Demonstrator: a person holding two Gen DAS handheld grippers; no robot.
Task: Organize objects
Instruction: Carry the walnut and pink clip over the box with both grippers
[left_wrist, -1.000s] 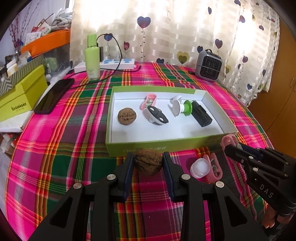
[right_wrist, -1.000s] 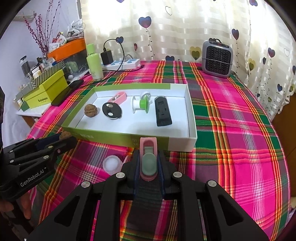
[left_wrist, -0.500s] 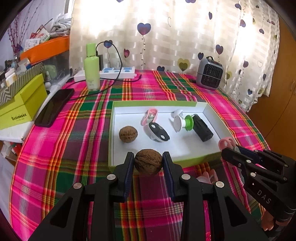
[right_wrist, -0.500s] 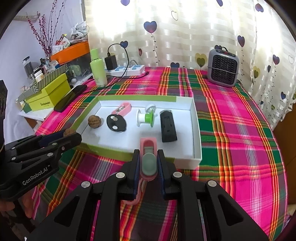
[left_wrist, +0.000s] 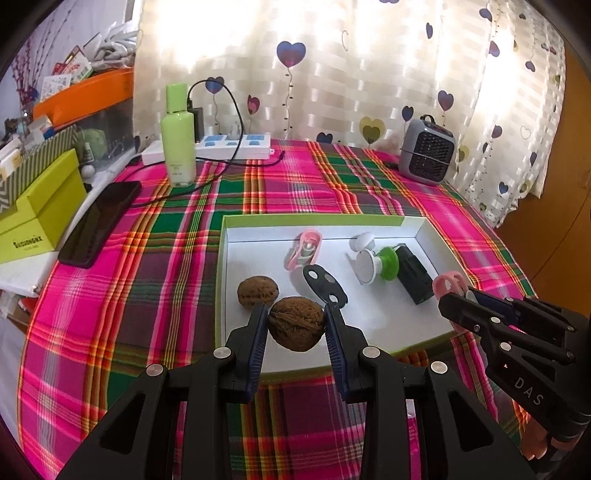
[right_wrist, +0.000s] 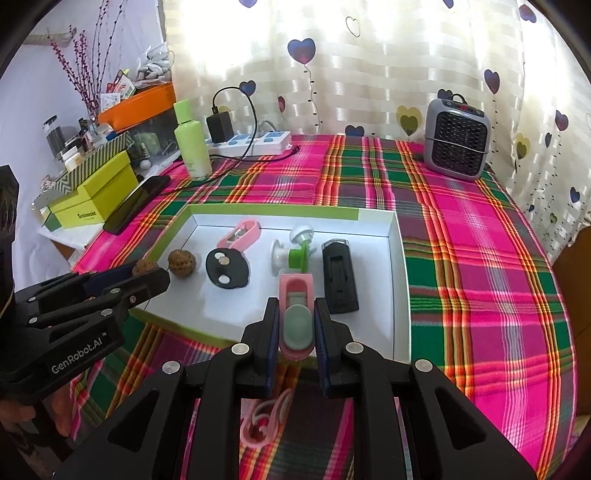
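Observation:
My left gripper (left_wrist: 295, 323) is shut on a brown walnut (left_wrist: 296, 323) and holds it over the front left of the green-rimmed white box (left_wrist: 314, 221). My right gripper (right_wrist: 295, 326) is shut on a pink clip with a grey-green pad (right_wrist: 296, 315) and holds it over the box's front right; it shows in the left wrist view (left_wrist: 448, 282). Inside the box lie a second walnut (left_wrist: 257, 291), a black disc (left_wrist: 325, 286), another pink clip (left_wrist: 304, 249), a white and green spool (left_wrist: 375, 258) and a black block (left_wrist: 413, 275).
A green bottle (left_wrist: 179, 142), a power strip (left_wrist: 225, 147) with a cable, a black phone (left_wrist: 101, 221) and yellow-green boxes (left_wrist: 33, 218) stand at the back left. A small grey heater (left_wrist: 428, 153) stands at the back right. The plaid cloth (right_wrist: 480, 258) covers the table.
Both grippers rose and moved forward from the cloth in front of the box to above its inside, each still holding its object.

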